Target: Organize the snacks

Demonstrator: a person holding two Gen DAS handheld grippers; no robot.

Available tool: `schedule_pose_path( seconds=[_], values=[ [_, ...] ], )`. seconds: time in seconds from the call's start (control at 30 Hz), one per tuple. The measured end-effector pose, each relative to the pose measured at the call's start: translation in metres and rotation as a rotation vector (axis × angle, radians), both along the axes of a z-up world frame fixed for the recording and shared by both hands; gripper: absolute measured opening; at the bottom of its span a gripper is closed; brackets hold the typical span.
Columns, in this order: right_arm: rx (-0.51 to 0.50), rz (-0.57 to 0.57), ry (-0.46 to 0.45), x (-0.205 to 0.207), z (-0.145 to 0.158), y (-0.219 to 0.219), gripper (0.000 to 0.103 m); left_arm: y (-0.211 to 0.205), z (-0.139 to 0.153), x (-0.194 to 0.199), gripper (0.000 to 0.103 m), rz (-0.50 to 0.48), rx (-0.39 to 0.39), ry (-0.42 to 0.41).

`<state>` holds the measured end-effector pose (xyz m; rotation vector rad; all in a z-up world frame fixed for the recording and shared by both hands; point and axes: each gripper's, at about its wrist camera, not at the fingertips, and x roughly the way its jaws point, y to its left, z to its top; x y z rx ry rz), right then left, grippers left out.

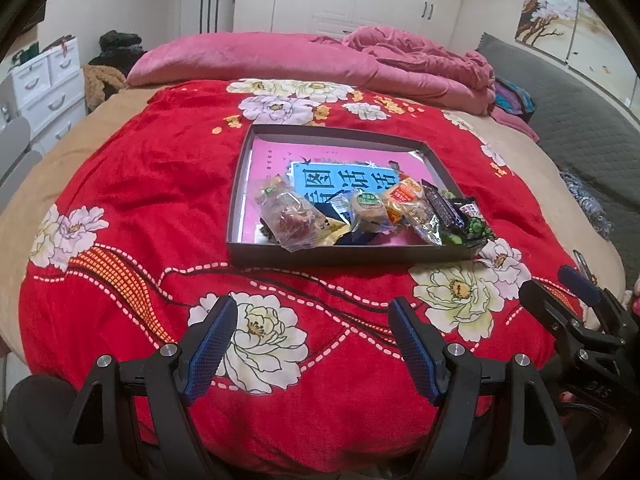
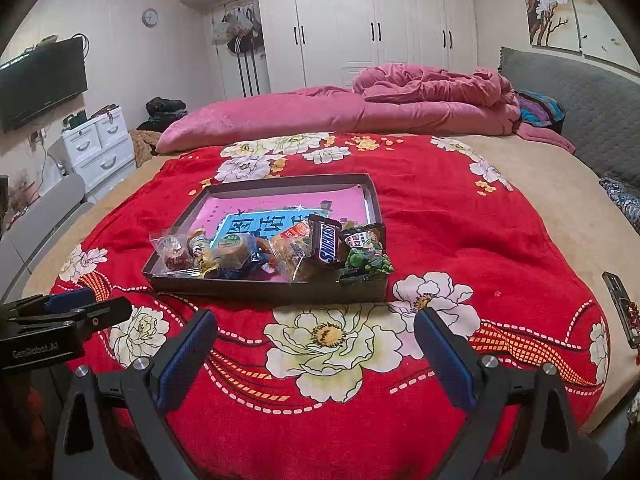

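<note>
A shallow dark tray [image 1: 240,184] [image 2: 372,200] lies on the red flowered blanket [image 1: 140,184] [image 2: 460,220]. Several wrapped snacks are piled along its near edge: a clear bag of red sweets [image 1: 292,220] [image 2: 172,252], a round pastry [image 1: 366,210] [image 2: 234,252], a Snickers bar [image 2: 325,242] [image 1: 442,204] and a green pea packet [image 1: 468,228] [image 2: 366,256]. My left gripper [image 1: 312,344] is open and empty, well short of the tray. My right gripper [image 2: 316,356] is open and empty, also short of the tray. Each gripper shows at the edge of the other's view.
A pink and blue booklet [image 1: 344,176] [image 2: 248,228] lies in the tray under the snacks. A pink quilt [image 1: 320,60] [image 2: 360,108] is heaped at the far side of the bed. White drawers [image 2: 100,148] stand left. A small dark object [image 2: 620,304] lies at the blanket's right edge.
</note>
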<state>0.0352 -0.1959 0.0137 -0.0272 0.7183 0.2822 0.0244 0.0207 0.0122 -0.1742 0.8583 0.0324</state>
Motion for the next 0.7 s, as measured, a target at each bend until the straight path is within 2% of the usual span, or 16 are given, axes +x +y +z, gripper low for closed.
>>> schedule_pose_path(
  seconds=[0.4,0.57,0.7],
  values=[
    [0.011,-0.014,0.009,0.006,-0.003,-0.002,0.099,0.009,-0.006,0.003,0.079,0.037,-0.005,-0.009],
    [0.021,-0.098,0.011,0.024,-0.006,-0.024,0.099,0.029,-0.018,0.018,0.079,0.08,-0.036,0.028],
    [-0.002,-0.212,-0.021,0.054,-0.004,-0.058,0.101,0.062,-0.017,0.038,0.079,0.134,-0.043,-0.001]
  ],
)
